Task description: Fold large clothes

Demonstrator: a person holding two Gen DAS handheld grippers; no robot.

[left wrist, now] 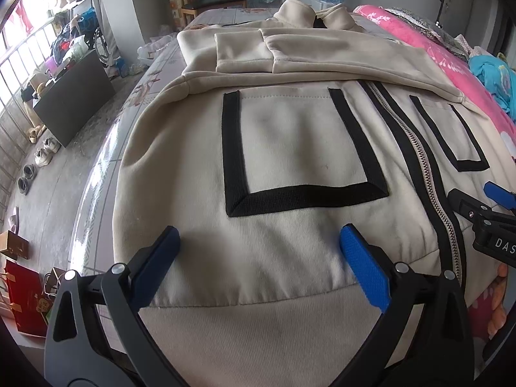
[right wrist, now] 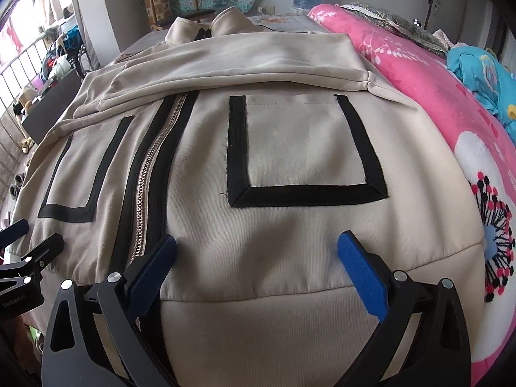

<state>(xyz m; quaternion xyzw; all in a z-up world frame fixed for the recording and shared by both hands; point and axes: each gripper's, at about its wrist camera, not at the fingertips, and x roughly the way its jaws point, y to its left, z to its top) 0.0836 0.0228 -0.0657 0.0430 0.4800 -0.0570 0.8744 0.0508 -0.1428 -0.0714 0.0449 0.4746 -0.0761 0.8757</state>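
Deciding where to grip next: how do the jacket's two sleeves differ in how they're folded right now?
The left sleeve lies on top with its cuff end visible past the middle; the right sleeve lies beneath it, its cuff hidden. The left sleeve looks creased, the right sleeve smooth. Both cross the jacket chest above the pockets.

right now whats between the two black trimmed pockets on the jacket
The zipper with its black edging runs between the left pocket and the right pocket of the jacket. Both wrist views show it.
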